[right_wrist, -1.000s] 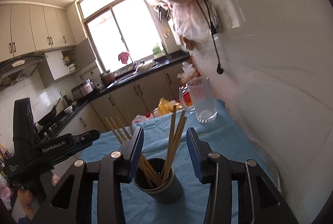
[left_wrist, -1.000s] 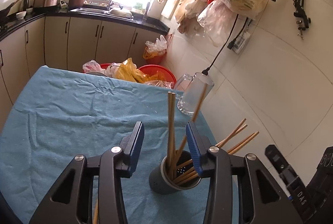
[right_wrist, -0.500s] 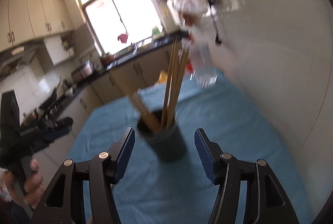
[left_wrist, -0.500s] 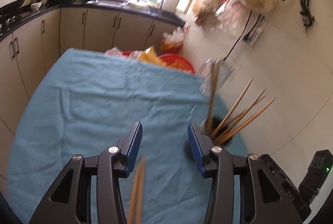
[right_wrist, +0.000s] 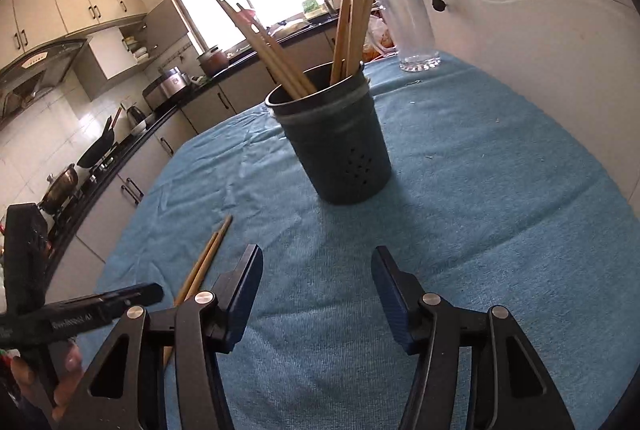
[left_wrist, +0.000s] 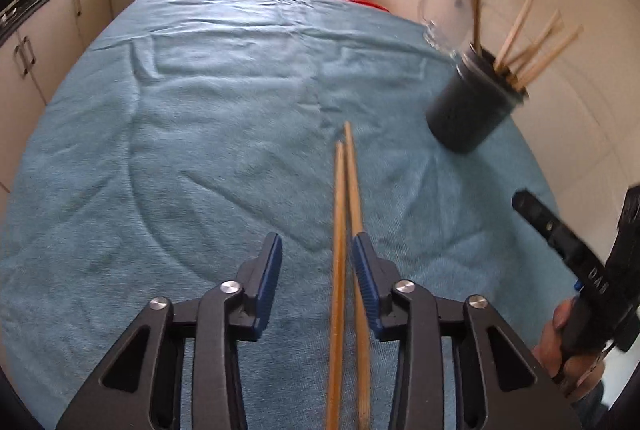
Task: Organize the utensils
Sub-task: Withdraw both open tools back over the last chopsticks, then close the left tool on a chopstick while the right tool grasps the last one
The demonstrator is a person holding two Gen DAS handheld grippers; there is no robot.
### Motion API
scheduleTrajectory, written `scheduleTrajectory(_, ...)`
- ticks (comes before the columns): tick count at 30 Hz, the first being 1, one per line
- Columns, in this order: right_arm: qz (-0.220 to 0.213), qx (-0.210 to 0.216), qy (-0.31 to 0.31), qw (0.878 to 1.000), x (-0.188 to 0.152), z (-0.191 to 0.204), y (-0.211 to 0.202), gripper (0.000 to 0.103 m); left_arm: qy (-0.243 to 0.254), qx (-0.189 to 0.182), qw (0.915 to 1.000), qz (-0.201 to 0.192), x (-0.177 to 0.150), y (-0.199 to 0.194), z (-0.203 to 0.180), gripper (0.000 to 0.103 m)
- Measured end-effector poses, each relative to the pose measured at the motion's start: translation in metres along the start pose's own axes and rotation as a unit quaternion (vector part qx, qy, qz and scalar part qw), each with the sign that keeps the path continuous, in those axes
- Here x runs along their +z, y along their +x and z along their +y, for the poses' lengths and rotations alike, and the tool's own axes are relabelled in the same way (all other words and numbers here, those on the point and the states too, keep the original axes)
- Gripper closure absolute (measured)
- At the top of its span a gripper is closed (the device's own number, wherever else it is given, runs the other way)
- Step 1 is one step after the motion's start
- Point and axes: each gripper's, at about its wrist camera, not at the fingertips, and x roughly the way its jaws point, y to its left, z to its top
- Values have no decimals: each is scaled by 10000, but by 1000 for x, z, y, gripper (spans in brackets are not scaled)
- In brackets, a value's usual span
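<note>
left wrist view: the two loose chopsticks (left_wrist: 345, 214) lie on the blue towel (left_wrist: 180, 134), long axis running away from the camera toward the far counter, their near ends cut off at the bottom edge, passing through the left gripper (left_wrist: 316, 270) close to its right pad while the jaws, just closing, stand apart and clamp nothing. the blurred dark holder (left_wrist: 472, 110) at upper right is stuffed with chopsticks fanning outward. right wrist view: the right gripper (right_wrist: 316, 294) stands open on nothing, facing the upright holder, the glass mug (right_wrist: 414, 30) beyond it.
</note>
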Motion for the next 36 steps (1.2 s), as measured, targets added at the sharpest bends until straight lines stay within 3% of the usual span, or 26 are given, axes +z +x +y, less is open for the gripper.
scheduleTrajectory(2,-17,12,19,10000,0,0,-1,42,107,77,9999,44,-1,5,-5,78)
scheduleTrajectory(8,24,108,62,9999,-2,-1,-1,42,346,232,9991,15,0,11,-15,81)
scheduleTrajectory(12,55,122,64,9999,-2,-1,0,42,298,675,9973,-53,6,18,-12,91)
scheduleTrajectory(13,52,108,55,9999,-3,-1,-1,42,241,713,9971,-60,8,20,-10,95)
scheduleTrajectory(19,190,47,-88,9998,-3,4,3,42,-420,954,9945,-136,7,12,21,95)
scheduleTrajectory(22,407,22,-359,9985,0,19,7,42,-798,875,9929,-147,4,4,43,95)
scheduleTrajectory(24,661,228,-417,9967,6,32,13,42,-952,816,9920,-152,2,0,52,95)
scheduleTrajectory(30,1612,619,-311,9845,30,77,57,45,-1041,590,9926,-182,-1,-3,62,95)
scheduleTrajectory(36,2334,171,-409,9714,32,108,113,61,-1010,437,9938,-133,-2,-5,67,95)
